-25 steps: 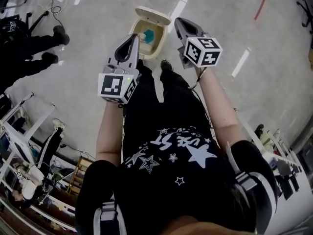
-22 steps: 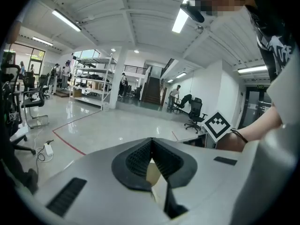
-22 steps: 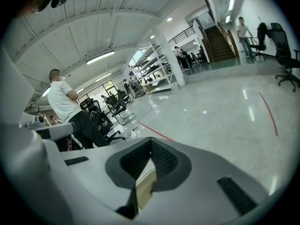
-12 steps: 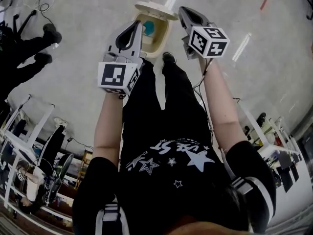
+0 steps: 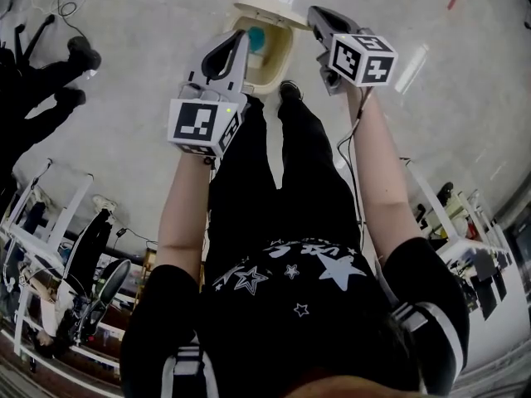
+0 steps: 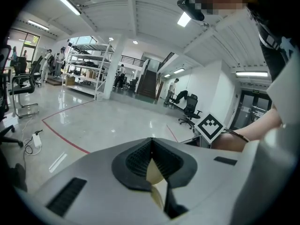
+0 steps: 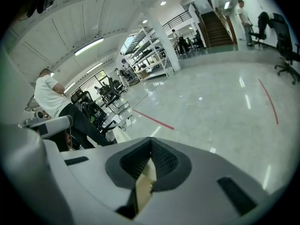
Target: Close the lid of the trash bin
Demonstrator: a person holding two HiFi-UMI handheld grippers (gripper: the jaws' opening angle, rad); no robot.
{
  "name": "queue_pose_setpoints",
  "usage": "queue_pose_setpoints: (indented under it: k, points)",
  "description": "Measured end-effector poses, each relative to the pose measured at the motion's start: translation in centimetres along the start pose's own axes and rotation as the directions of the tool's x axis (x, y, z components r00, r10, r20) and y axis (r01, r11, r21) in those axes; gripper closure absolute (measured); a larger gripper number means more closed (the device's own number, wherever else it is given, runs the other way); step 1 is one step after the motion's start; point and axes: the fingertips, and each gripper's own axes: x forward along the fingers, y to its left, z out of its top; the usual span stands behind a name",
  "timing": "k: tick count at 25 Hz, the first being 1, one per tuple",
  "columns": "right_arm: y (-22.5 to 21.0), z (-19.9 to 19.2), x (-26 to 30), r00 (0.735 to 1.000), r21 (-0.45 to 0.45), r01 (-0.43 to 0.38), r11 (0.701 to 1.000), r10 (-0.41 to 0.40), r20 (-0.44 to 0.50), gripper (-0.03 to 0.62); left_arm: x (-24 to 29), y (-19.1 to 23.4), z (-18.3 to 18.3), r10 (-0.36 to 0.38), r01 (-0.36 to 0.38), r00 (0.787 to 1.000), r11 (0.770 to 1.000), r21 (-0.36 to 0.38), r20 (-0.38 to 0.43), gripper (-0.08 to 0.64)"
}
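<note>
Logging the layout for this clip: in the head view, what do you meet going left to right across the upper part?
Bystander's shoes → left gripper → trash bin → right gripper.

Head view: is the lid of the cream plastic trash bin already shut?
No, the lid of the cream plastic trash bin stands raised, and a teal item shows inside.

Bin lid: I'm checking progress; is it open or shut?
Open: the lid stands tipped back, and the bin shows its inside, with something blue in it.
</note>
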Motion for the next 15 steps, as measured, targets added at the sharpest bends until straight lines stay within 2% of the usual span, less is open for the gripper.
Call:
queue_pose_setpoints:
  k: [6, 10, 15]
  points:
    - [1.5, -1.2, 0.3, 0.998, -0.022, -0.050, 0.998, 0.049, -0.040, 0.586, -0.5, 0.8, -0.9, 0.006, -0.006, 1.000, 1.000, -0.010, -0.012, 0.549]
    - [3.6, -4.2, 0.7, 0.986, -0.089, -0.113, 0.990, 0.101, -0.131, 0.586, -1.4, 1.1, -2.0, 0.029, -0.030, 0.999, 1.000, -0.007, -0.028, 0.549]
    - [5.7, -8.2, 0.4, 0.973, -0.062, -0.165, 0.984, 0.153, -0.171, 0.586, -3.0, 1.0, -3.7, 0.076, -0.076, 0.996, 0.997, 0.003, -0.045, 0.549]
